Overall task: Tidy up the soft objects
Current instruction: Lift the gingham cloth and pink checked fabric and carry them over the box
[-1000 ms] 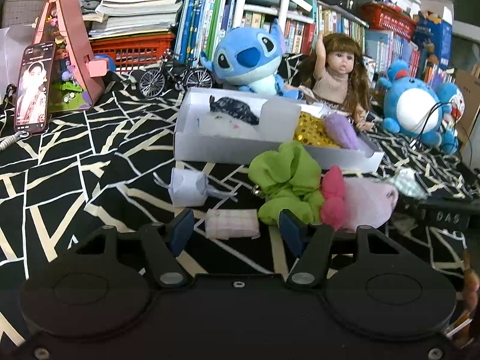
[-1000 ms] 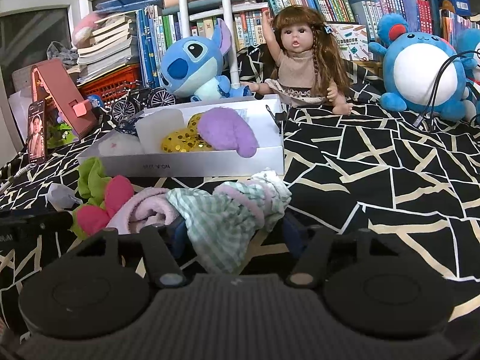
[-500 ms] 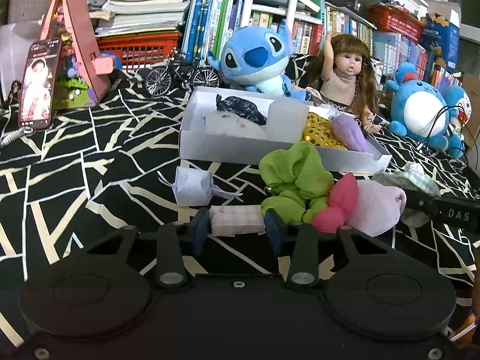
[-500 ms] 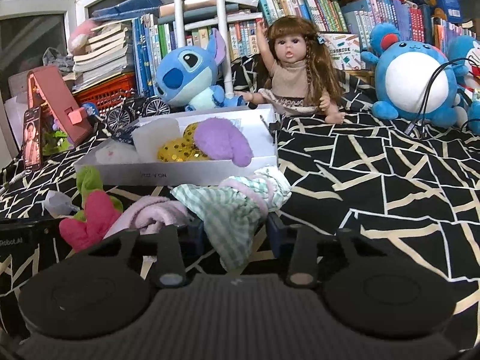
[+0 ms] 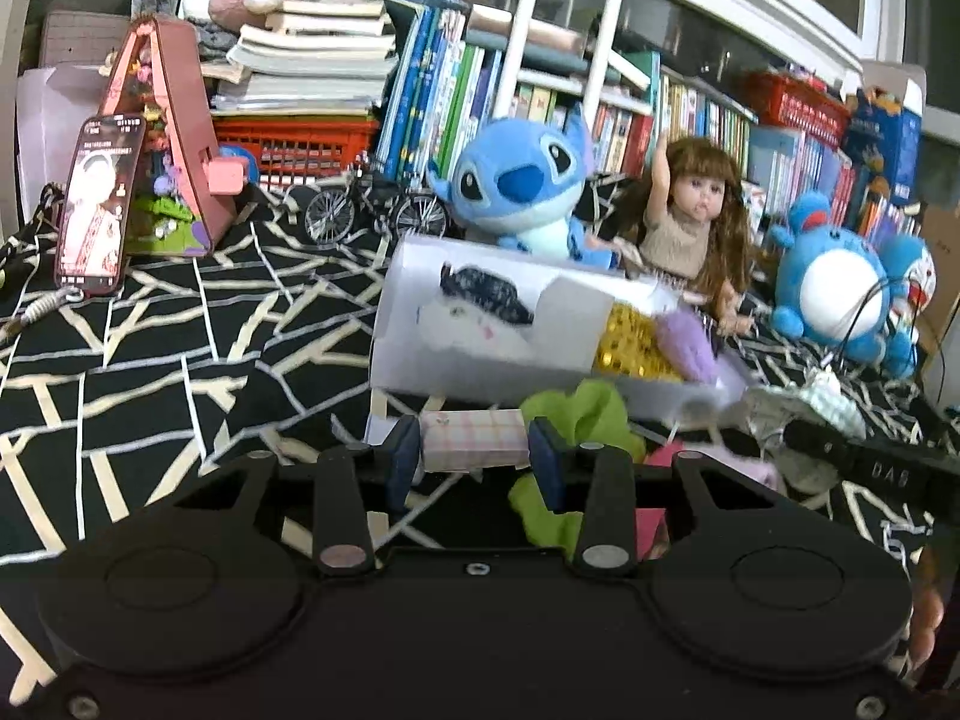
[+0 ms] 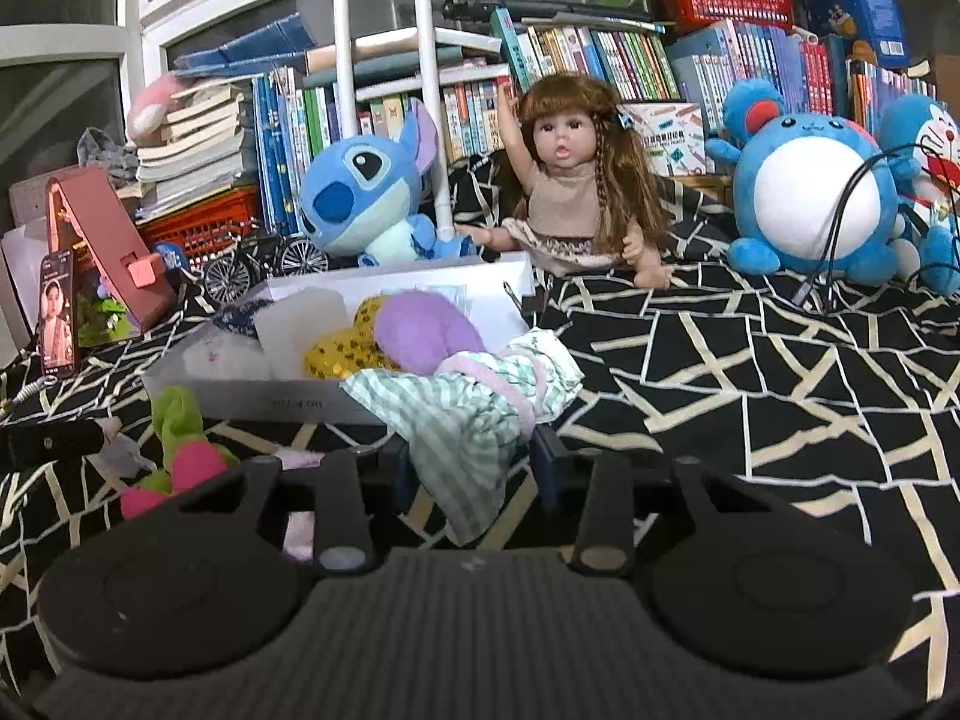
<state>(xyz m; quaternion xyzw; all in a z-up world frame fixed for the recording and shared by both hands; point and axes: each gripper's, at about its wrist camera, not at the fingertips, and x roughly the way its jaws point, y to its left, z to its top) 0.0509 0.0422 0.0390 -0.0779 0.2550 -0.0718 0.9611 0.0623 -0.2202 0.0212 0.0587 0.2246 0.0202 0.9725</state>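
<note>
L gripper [image 5: 474, 459] points fwd and a bit down, jaws just closed in, blue pads pressing both ends of a small pink checked block [image 5: 474, 447], held clear of the cloth below. R gripper [image 6: 474, 468] same tilt, jaws also just closed, pinching a bunched green-striped cloth [image 6: 474, 420] w/ fabric spilling over and hanging between the fingers.

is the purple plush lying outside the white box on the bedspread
No: in the right wrist view the purple plush lies inside the white box, next to a gold sequin item.
</note>
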